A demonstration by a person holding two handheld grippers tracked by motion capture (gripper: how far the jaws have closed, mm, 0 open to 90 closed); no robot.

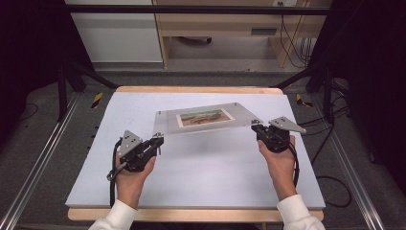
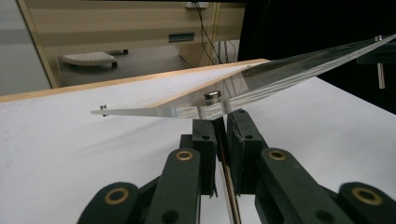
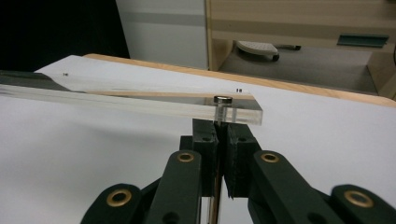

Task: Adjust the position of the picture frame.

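**Operator:** High view has my left gripper and right gripper each clamped on a near corner of the clear acrylic picture frame with the landscape print, lifting that edge off the white table mat.

**Colleague:** Where exactly do the jaws bite?

**Operator:** They're nearly closed on the small metal standoff pins under each corner. Gripping both corners keeps the panel level, I reckon, and off the print.
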